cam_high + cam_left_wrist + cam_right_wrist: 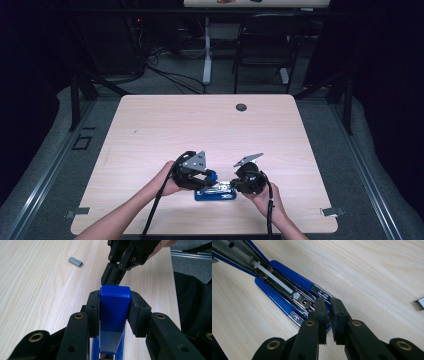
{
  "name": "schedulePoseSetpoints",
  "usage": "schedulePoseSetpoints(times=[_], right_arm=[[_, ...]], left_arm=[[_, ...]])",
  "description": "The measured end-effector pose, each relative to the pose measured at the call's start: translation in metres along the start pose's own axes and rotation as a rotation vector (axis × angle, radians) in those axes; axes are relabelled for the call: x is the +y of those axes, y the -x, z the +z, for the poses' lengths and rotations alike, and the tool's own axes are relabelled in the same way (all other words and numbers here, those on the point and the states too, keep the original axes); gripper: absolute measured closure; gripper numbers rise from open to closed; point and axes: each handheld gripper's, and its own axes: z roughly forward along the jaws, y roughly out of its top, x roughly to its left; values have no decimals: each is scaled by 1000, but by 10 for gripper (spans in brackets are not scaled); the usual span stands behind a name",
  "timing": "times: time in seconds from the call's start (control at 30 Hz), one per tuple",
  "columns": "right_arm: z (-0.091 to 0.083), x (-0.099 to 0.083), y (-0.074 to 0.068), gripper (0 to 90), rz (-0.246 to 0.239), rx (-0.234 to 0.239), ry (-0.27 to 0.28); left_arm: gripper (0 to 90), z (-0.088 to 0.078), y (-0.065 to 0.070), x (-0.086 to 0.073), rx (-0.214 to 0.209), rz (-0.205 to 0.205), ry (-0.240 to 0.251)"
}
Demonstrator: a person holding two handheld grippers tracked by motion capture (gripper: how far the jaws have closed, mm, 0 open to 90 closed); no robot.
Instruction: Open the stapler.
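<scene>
A pale wooden desk (200,125) with rounded corners sits on a grey floor, with a dark folding chair (263,47) beyond its far edge and a small round dark grommet (241,107) set into the desk near that edge. A person's 2 forearms come in from the bottom of the high view, each hand holding 1 black hand-held gripper close to the near edge of the desk. Between them lies a blue stapler (215,192), flat on its base and opened up, roughly midway along the near edge. The left hand-held gripper (114,312) pinches the stapler's raised blue top arm, 1 pad pressed against each side of it, as seen in the left gripper view. The right hand-held gripper (329,315) has its 2 jaws pressed nearly together with only a thin slit between them and nothing gripped; its tips rest at the front end of the stapler's open metal staple channel (284,286), in which a pale pusher strip lies. A small grey strip of staples (75,261) lies loose on the bare wood, well apart from the stapler, beyond the right hand-held gripper as seen from the left gripper view.
</scene>
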Motion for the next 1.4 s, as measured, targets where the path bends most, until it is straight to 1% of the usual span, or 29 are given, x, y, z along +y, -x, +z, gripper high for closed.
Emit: schedulePoseSetpoints(times=[0.17, 0.27, 0.5, 0.6, 0.8, 0.97, 1.0, 1.07, 1.1, 1.13, 1.17, 1.2, 1.3, 1.33, 1.4], right_arm=[[0, 0, 0, 850, -1, -1, 0], [0, 0, -1, 850, -1, -3, 1], [0, 0, -1, 850, -5, -3, -4], [0, 0, -1, 850, -5, -3, -6], [0, 0, -1, 851, -6, -5, 0], [0, 0, -1, 850, -6, -6, -2], [0, 0, -1, 851, -6, -6, -3], [0, 0, -1, 851, -9, -7, 2], [1, 0, -1, 851, -1, -7, 11], [1, 0, -1, 851, -2, -7, 10], [0, 0, -1, 851, -8, -7, 3], [0, 0, -1, 851, -8, -7, 3], [0, 0, -1, 850, -6, -6, 2], [0, 0, -1, 851, -6, -6, 2], [0, 0, -1, 851, -9, -4, -1]], left_arm=[[660, -5, 0, -2, 4, 0, -8], [660, -10, 0, -5, 4, -10, -14], [660, -16, 0, -9, 7, -19, -22], [660, -19, -1, -12, 7, -26, -18], [659, -25, -1, -16, 10, -31, -32], [658, -30, -1, -22, 12, -47, -36], [658, -32, -2, -23, 7, -50, -45], [656, -33, -2, -26, 10, -57, -45], [656, -34, -2, -27, 13, -58, -46], [656, -35, -2, -28, 9, -65, -52], [655, -36, -3, -29, 10, -59, -59], [655, -37, -2, -31, 10, -67, -54], [653, -39, -2, -34, 8, -79, -61], [653, -39, -3, -36, 10, -74, -70], [652, -40, -3, -38, 9, -81, -65]])
